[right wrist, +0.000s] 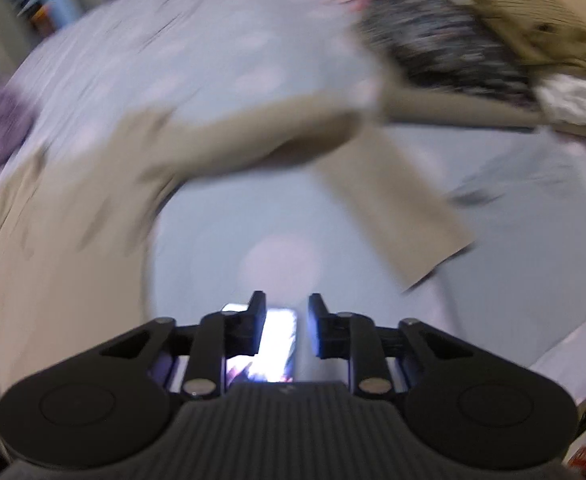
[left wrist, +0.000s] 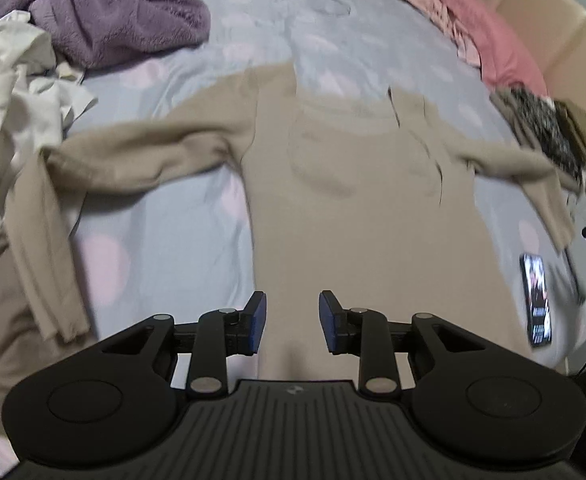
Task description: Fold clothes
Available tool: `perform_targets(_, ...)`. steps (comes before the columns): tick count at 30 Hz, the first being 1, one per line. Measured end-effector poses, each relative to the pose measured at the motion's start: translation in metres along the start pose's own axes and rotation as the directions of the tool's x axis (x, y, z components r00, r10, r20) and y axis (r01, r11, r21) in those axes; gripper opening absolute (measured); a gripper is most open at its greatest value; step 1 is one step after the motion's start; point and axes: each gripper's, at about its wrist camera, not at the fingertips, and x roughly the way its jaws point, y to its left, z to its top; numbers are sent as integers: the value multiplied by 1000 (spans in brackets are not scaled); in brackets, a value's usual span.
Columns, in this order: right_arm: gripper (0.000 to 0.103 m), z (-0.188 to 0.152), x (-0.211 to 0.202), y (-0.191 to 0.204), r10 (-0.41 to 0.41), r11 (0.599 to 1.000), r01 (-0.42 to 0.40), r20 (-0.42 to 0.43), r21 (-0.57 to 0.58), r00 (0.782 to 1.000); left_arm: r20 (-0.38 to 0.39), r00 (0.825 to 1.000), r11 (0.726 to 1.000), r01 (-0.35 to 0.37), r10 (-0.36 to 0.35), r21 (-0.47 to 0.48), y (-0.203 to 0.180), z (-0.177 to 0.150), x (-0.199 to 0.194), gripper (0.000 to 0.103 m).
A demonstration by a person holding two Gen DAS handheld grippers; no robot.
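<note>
A beige long-sleeved sweater [left wrist: 353, 208] lies flat on the bed, both sleeves spread out to the sides. My left gripper [left wrist: 292, 322] is open and empty, above the sweater's lower body near the hem. In the blurred right wrist view the sweater's body [right wrist: 61, 240] is at the left and its right sleeve [right wrist: 393, 200] bends down toward its cuff. My right gripper [right wrist: 283, 322] is open and empty, above the bedsheet, apart from the sleeve. A lit phone [right wrist: 269, 344] lies under its fingers.
The bed has a grey-blue sheet [left wrist: 165, 232] with pale pink dots. A purple fleece garment [left wrist: 113, 12] and white clothes [left wrist: 13, 88] lie at the far left. Pink clothes [left wrist: 485, 28] and dark patterned folded clothes [left wrist: 545, 128] lie at the right. The phone [left wrist: 537, 300] lies near the right edge.
</note>
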Motion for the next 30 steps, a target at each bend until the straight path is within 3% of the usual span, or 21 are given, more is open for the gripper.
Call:
perform_targets(5,30,25,23,-49,-80,976,65,64,208,995,19,1000,1000,-19,19,-15,3,19,25,27)
perform_targets(9,56,32,40,-68,-149,963,126,80,238,986,-1,1000,999,-28,28,-25,9,23,41,27)
perform_targets(11,56,27,45,-77,-188,952,161,85,260,978,-19,999,999,-32,32,-25,11,24,49,27)
perform_targets(18,56,32,82,-112,-177,935,150,56,322,983,-54,998,1000,-11,10,-28,11,26,66,27)
perform_targets(20,51,31,85,-115,-139,936,110,62,335,988,-56,998,999,-5,3,-36,11,27,69,27)
perform_targets(22,31,32,85,-116,-105,937,77,65,341,992,-59,998,999,-15,13,-29,9,27,72,27)
perform_targets(23,12,32,83,-114,-99,938,70,69,339,993,-61,998,999,-21,19,-25,8,26,73,27)
perform_targets(24,6,33,82,-113,-92,940,62,73,335,993,-63,998,999,-27,25,-20,7,26,74,27)
perform_targets(30,5,41,44,-88,-79,956,22,185,293,980,-58,997,999,-46,46,2,4,24,74,27)
